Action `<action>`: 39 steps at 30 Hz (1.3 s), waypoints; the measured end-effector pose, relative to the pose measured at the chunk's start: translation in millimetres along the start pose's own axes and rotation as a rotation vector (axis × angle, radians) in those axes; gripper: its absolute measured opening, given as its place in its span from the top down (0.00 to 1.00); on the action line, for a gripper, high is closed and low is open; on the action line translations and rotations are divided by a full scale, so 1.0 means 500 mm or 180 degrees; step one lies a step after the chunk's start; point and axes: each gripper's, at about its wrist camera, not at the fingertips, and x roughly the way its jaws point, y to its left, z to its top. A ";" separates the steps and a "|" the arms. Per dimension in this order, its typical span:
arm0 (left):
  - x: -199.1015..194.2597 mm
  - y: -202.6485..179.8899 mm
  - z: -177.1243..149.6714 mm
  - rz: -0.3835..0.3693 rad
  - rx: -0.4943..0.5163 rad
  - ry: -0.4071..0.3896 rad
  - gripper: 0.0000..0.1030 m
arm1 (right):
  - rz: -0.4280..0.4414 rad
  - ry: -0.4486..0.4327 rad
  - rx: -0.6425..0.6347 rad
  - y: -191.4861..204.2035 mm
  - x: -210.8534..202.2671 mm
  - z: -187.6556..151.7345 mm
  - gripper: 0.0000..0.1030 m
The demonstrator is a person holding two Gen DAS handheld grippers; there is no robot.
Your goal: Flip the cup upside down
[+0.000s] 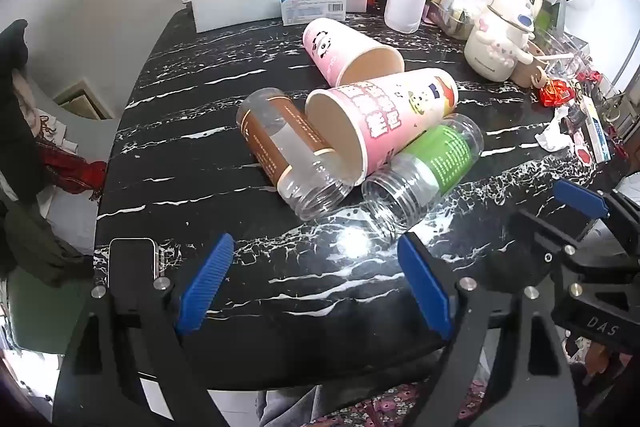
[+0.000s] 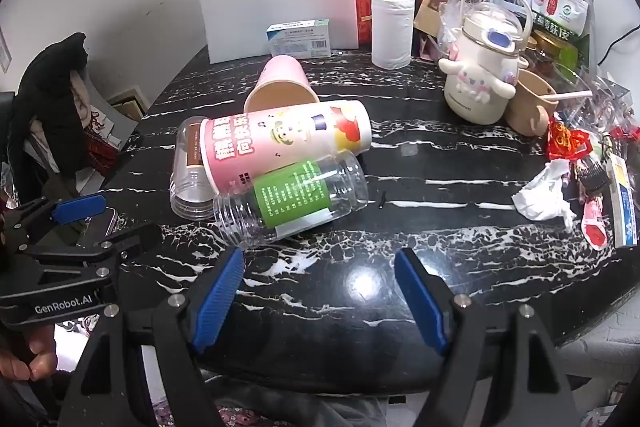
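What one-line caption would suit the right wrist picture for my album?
Open right gripper faces two pink paper cups and two clear plastic jars, all lying on their sides on a black marble table.

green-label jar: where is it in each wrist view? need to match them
Left wrist: the green-label jar lies on its side right of centre, its open mouth toward the camera.
Right wrist: the same jar is left of centre, just beyond the hand-held gripper's fingers.
Shared landmark: the long pink cup lying against its far side.
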 end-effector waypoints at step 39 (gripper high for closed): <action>-0.028 0.009 -0.007 -0.0155 0.0029 -0.0015 0.19 | -0.0005 0.0035 -0.0042 0.014 -0.003 -0.004 0.24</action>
